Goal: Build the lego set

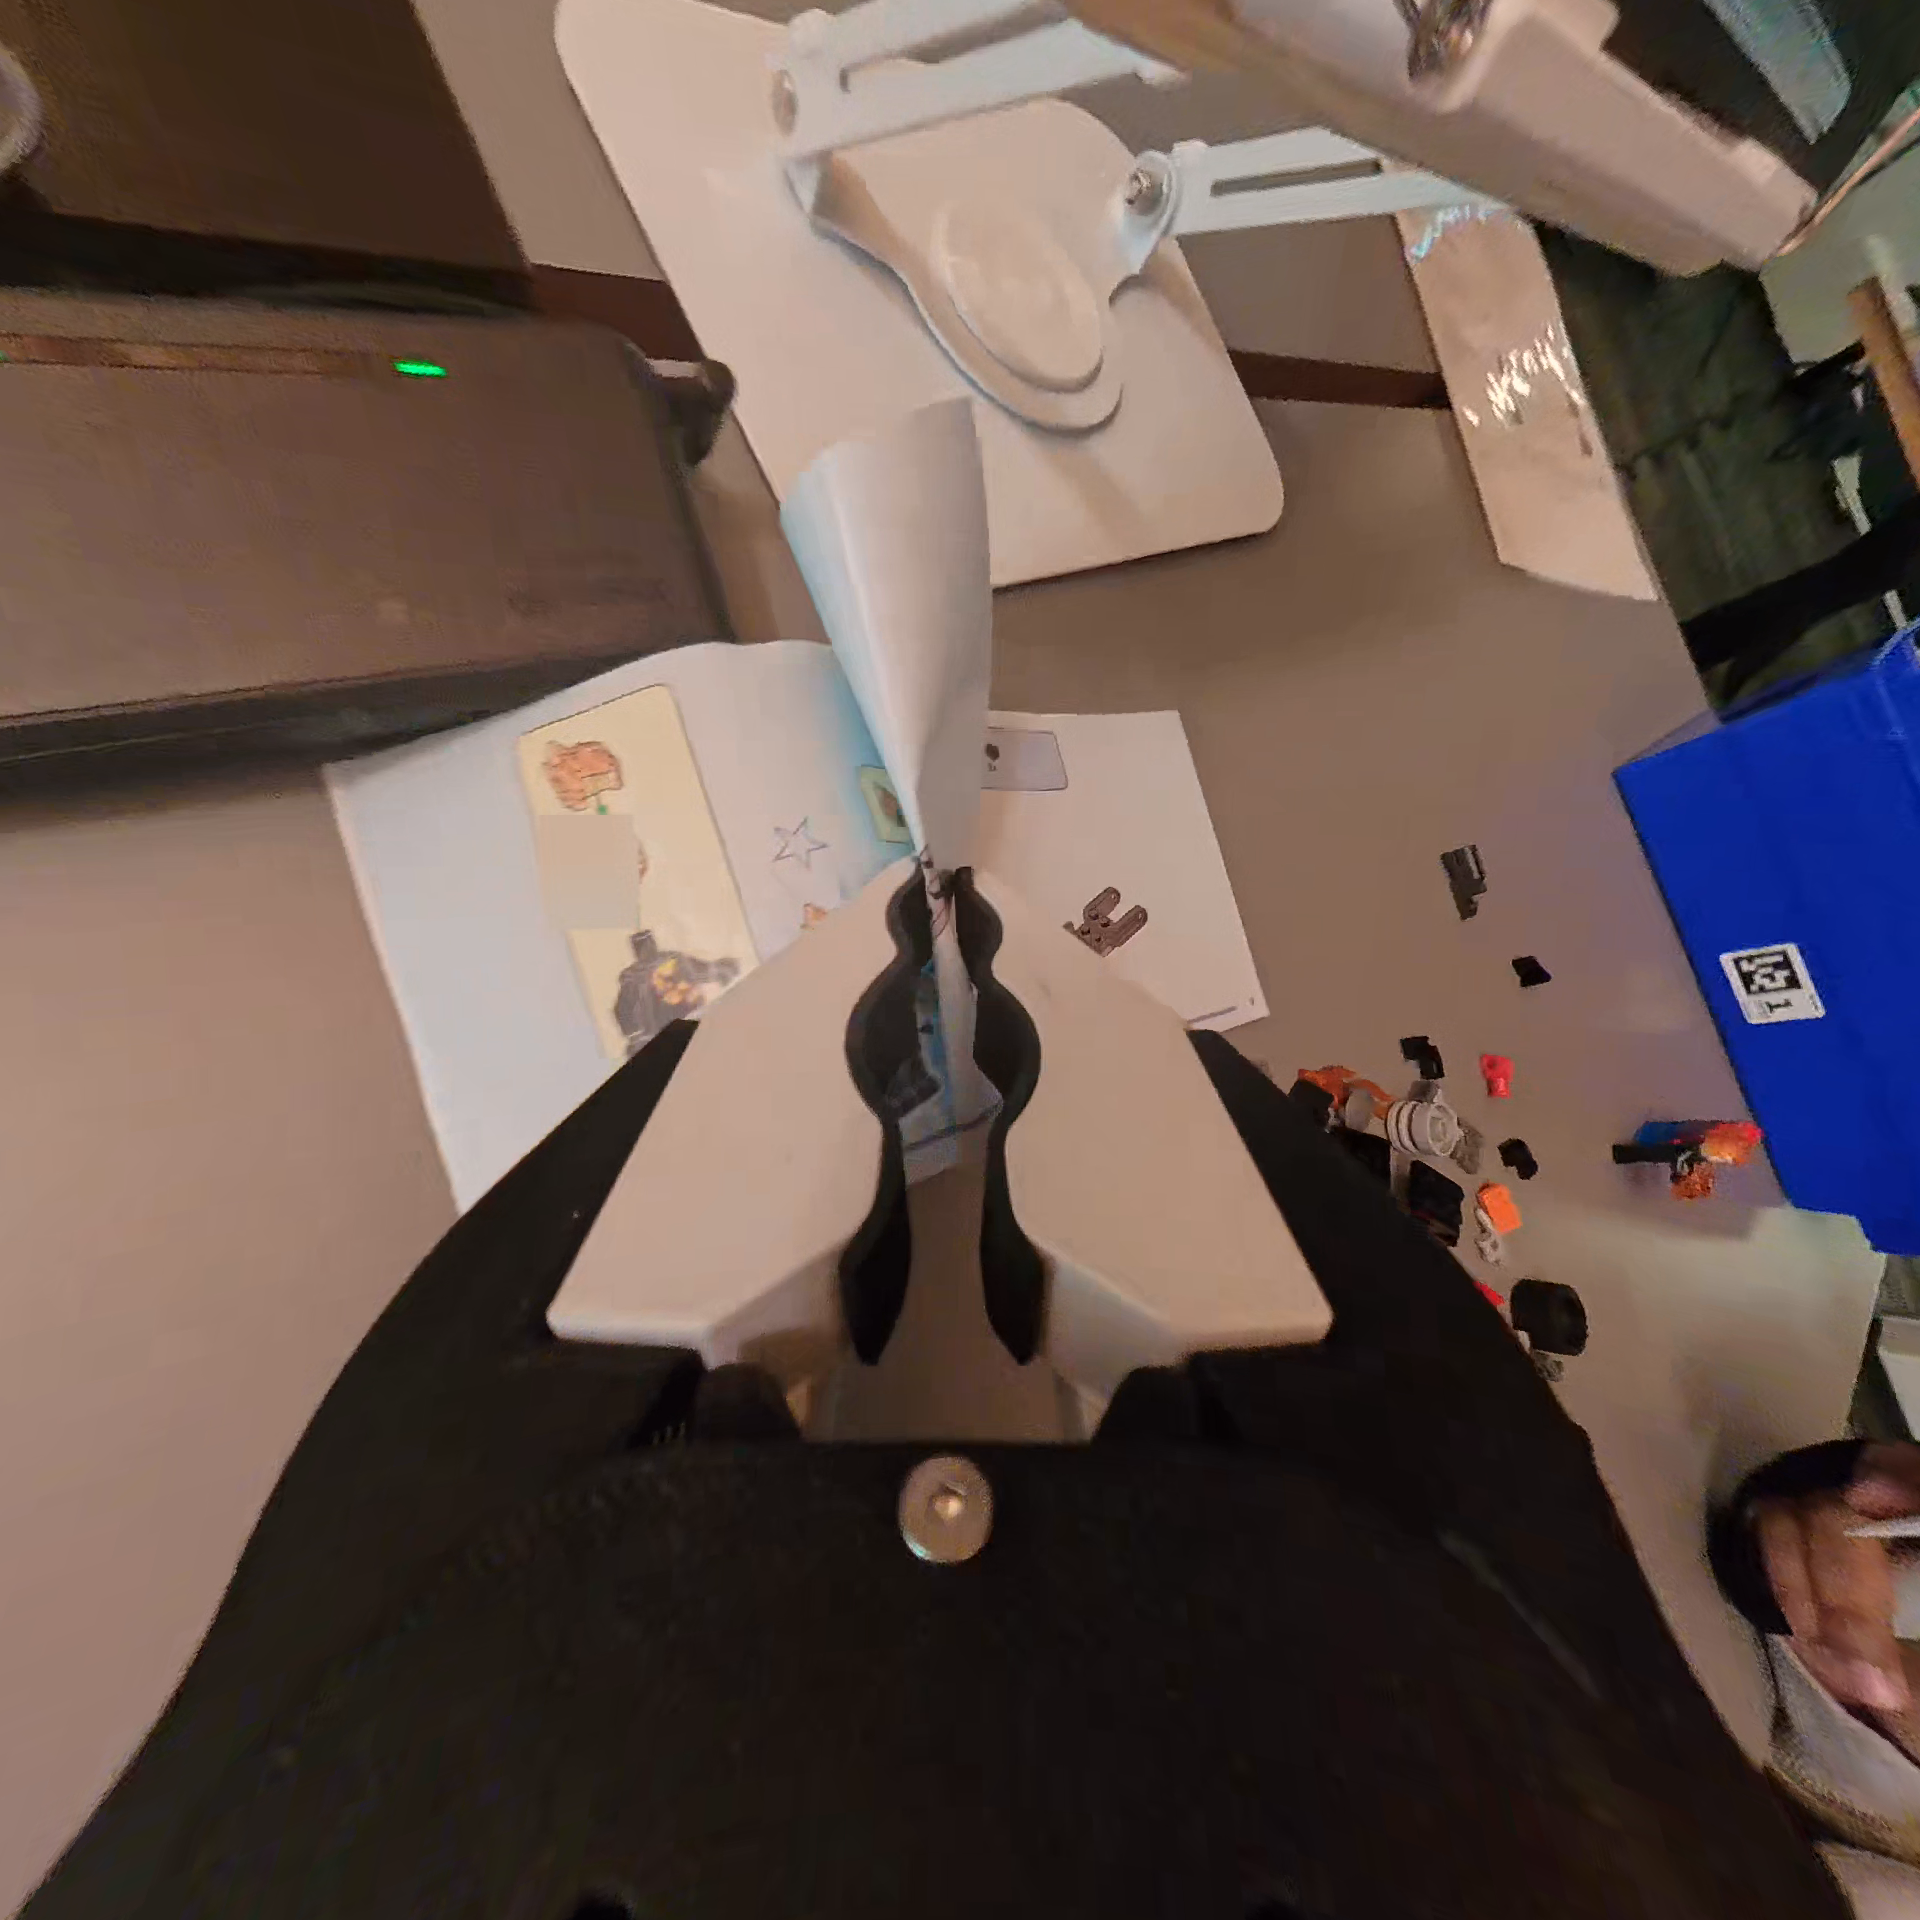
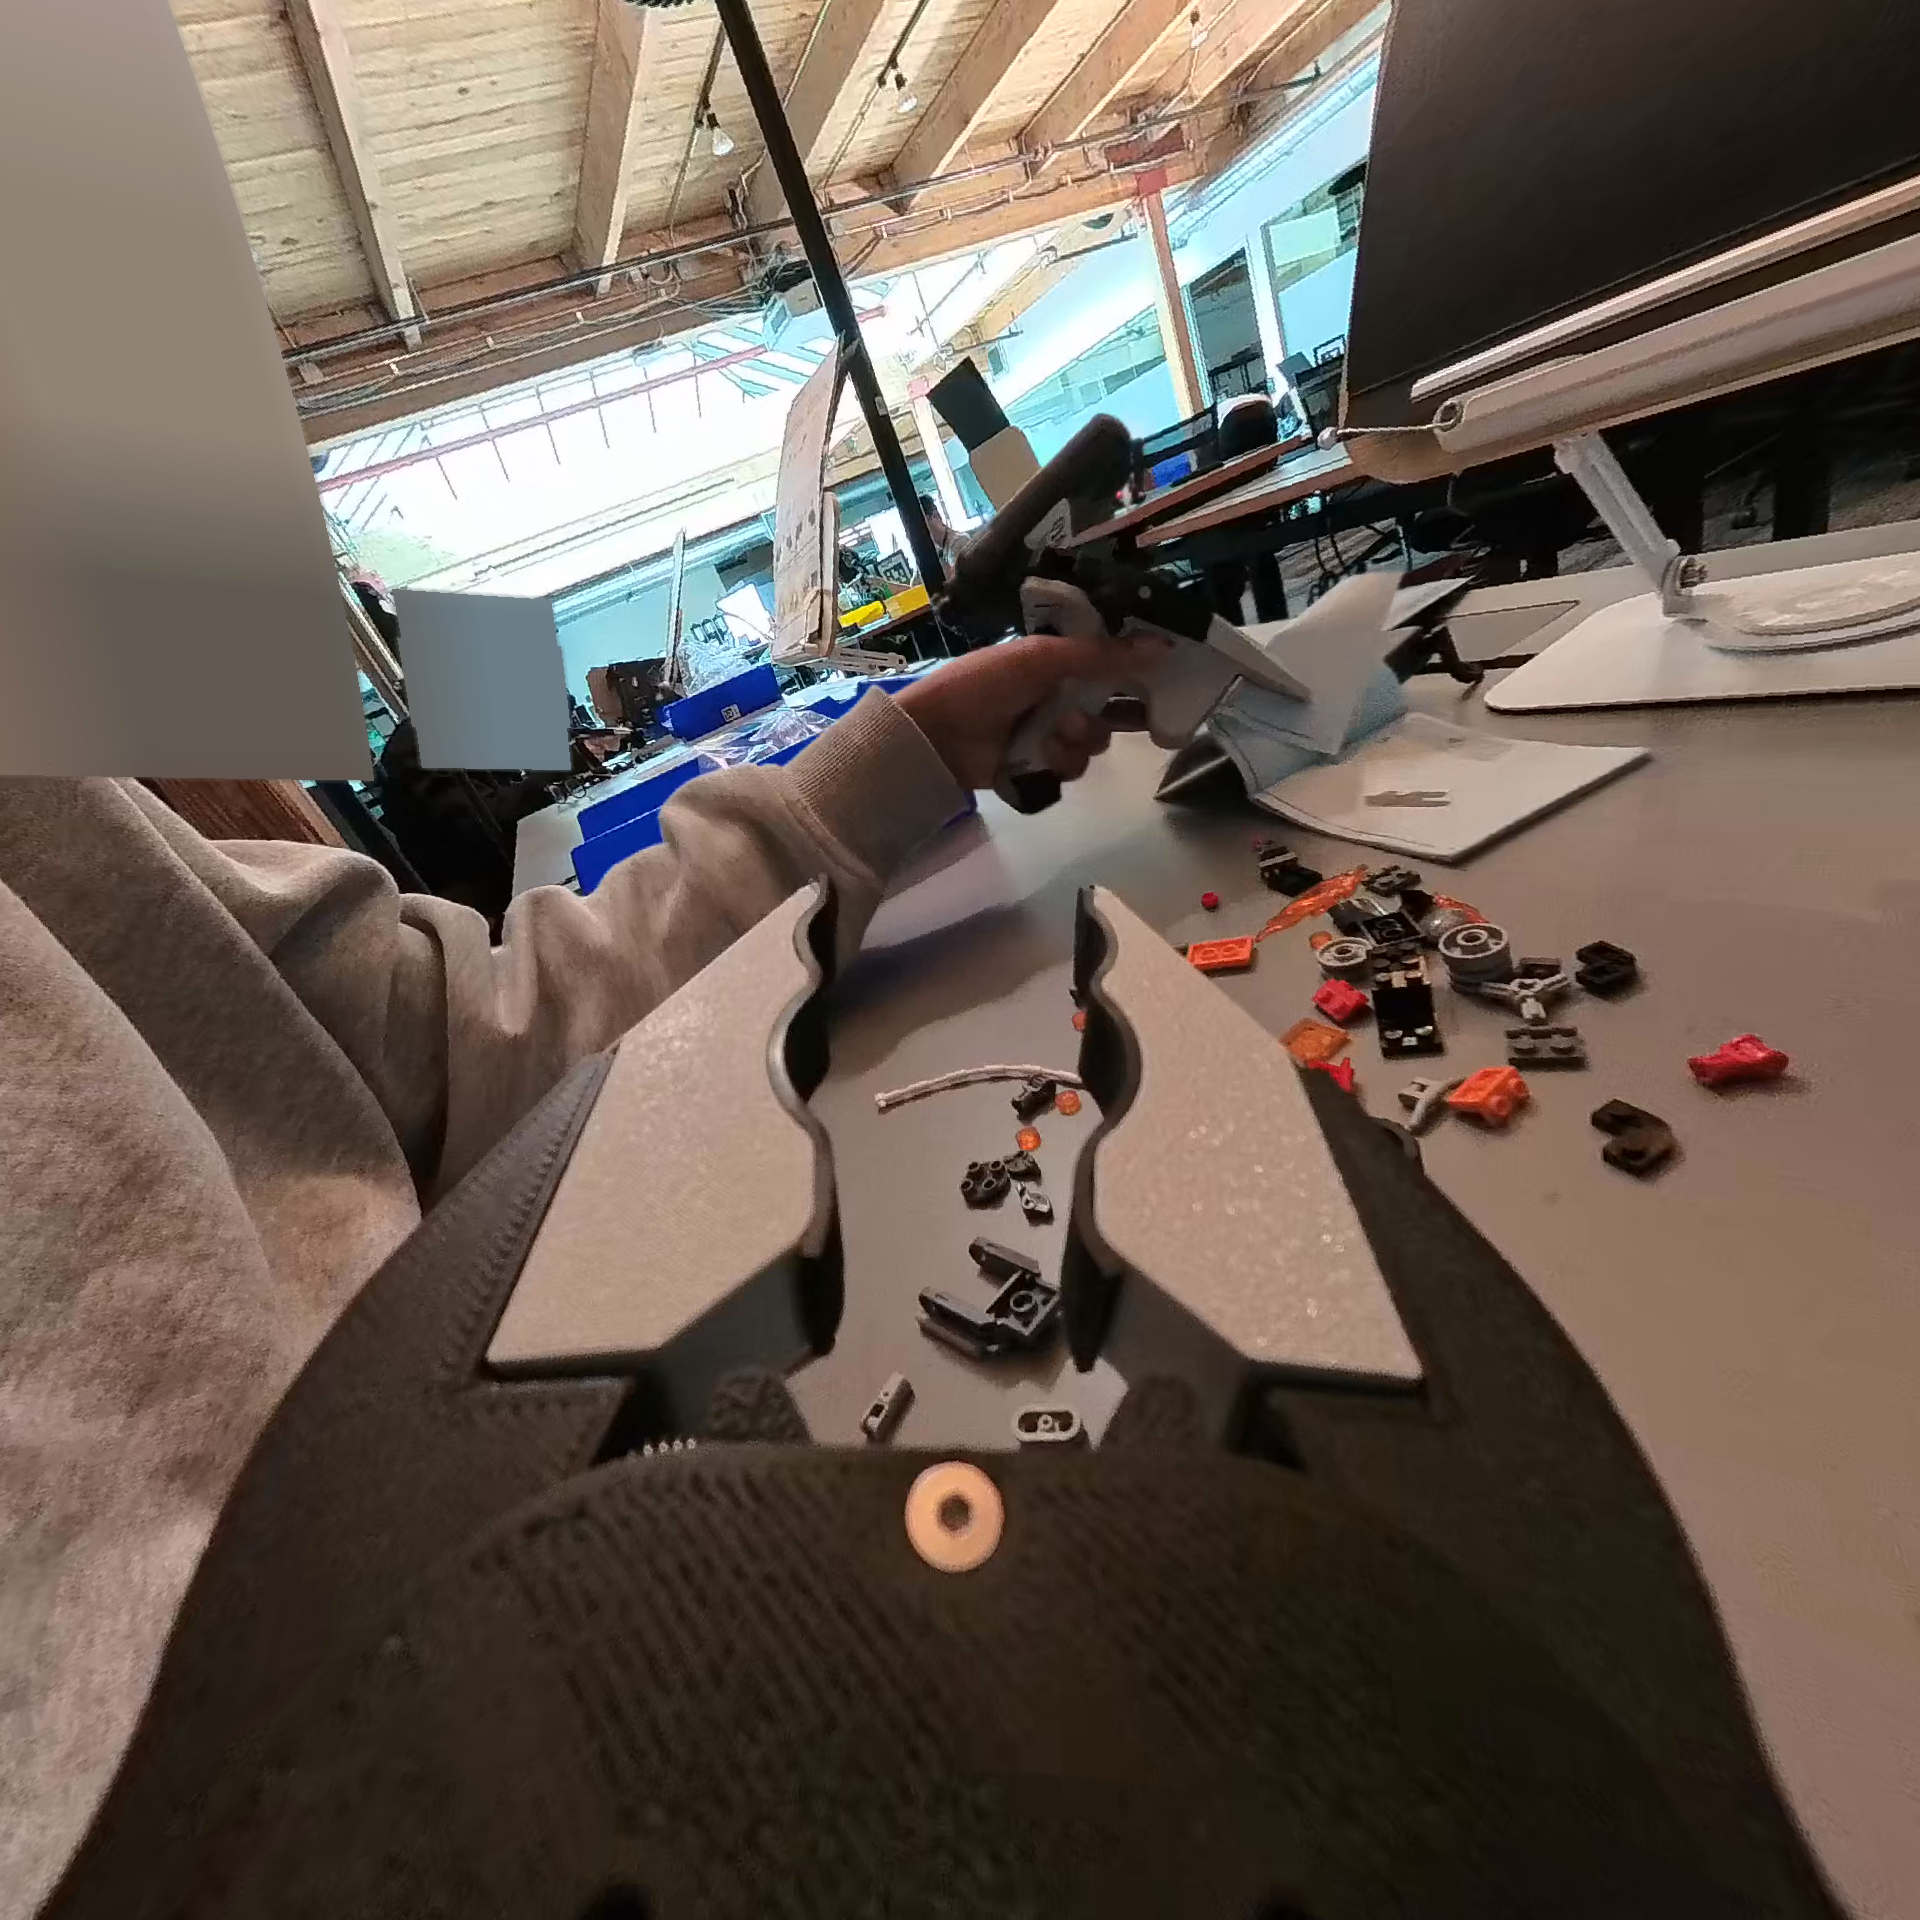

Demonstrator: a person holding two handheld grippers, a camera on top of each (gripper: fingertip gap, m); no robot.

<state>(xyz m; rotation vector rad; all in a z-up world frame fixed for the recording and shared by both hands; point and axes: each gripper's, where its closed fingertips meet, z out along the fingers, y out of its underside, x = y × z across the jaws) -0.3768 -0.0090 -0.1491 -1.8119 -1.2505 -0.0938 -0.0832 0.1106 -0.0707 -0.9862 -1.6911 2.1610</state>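
Note:
My left gripper (image 1: 943,883) is shut on a page (image 1: 914,623) of the instruction booklet (image 1: 582,831) and holds it lifted and curled above the open booklet on the grey table. A small dark piece (image 1: 1110,921) lies on the booklet's right page. Loose Lego pieces (image 1: 1444,1153) in black, orange, red and grey lie to the right. My right gripper (image 2: 951,920) is open and empty, low over the table, with small black pieces (image 2: 992,1304) between its fingers (image 2: 1195,1143). The pile of pieces (image 2: 1423,977) lies ahead right. The left gripper (image 2: 1174,644) shows there, holding the page (image 2: 1340,665).
A white monitor stand (image 1: 1039,343) stands behind the booklet, also in the right wrist view (image 2: 1714,634). A dark device with a green light (image 1: 312,499) is at the left. A blue bin (image 1: 1808,935) stands at the right. A person's grey sleeve (image 2: 623,935) lies left of my right gripper. There is about 35 centimetres between the tips of the two grippers.

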